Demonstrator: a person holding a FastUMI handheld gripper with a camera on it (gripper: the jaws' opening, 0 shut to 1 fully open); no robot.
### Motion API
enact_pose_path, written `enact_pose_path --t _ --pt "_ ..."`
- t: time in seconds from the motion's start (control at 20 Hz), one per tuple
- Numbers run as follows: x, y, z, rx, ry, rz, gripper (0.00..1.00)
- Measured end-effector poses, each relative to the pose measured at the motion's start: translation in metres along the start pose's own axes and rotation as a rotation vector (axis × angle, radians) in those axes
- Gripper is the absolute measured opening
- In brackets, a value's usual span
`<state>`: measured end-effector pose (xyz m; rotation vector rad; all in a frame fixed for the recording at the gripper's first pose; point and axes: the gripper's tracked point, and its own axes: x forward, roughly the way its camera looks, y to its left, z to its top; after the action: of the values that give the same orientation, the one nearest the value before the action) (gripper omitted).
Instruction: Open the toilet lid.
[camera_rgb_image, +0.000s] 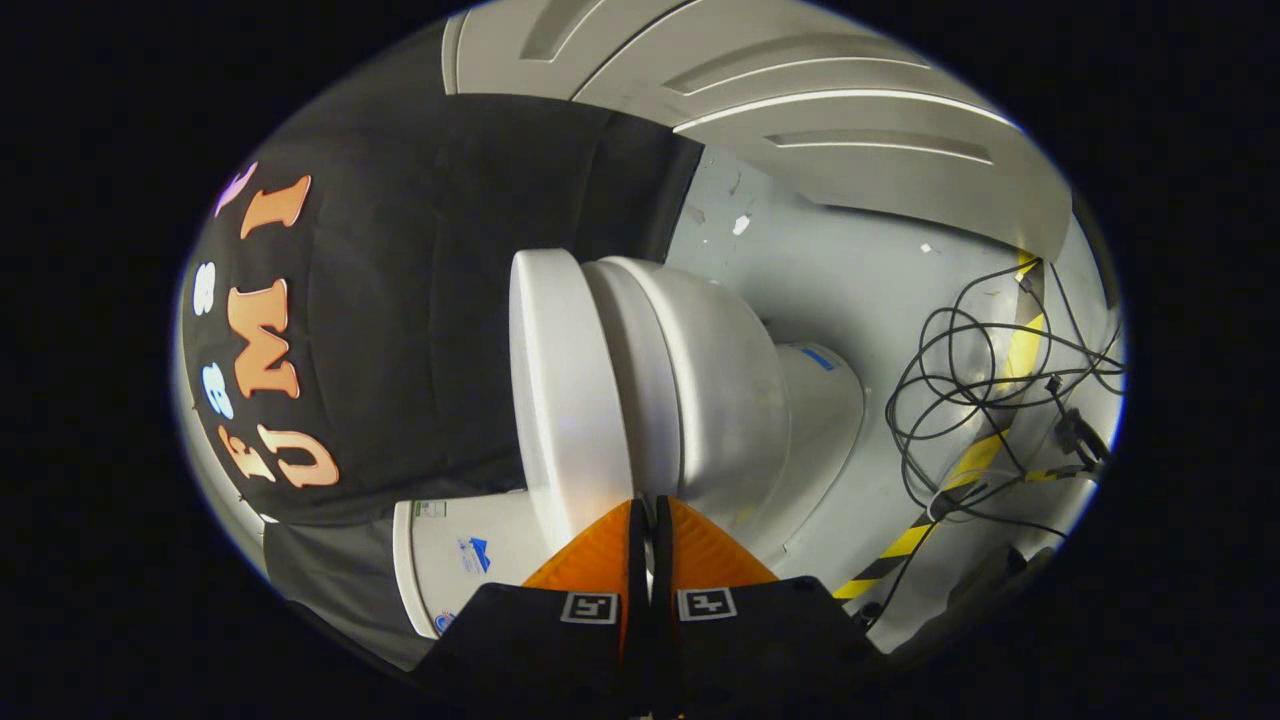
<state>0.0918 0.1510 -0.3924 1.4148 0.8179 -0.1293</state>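
Pale grey floor (850, 280), scuffed, with small white marks. Yellow-and-black hazard tape (960, 470) runs across it, overlaid by loose black cables (960, 380). Grey panelled wall (800, 110) beyond. Black cloth (430, 300) hangs alongside.

Off to the side there's a messy tangle of black cables (985, 385) dumped on the grey floor (850, 280). A yellow-black tape stripe (955, 470) runs right under the cables. Past them stand pale grey panels (850, 130), and a few white scuffs (741, 225) mark the floor nearby.
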Motion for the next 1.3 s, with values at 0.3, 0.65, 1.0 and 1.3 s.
enact_pose_path --t 0.3,0.65,1.0,1.3 --pt "0.003 0.001 0.007 0.012 -0.019 -0.016 0.08" --pt "-0.001 0.014 0.006 -0.186 -0.090 -0.082 0.08" --pt "-0.016 0.047 0.003 -0.339 -0.138 -0.095 0.08" --pt "-0.025 0.075 -0.004 -0.471 -0.188 -0.134 0.08"
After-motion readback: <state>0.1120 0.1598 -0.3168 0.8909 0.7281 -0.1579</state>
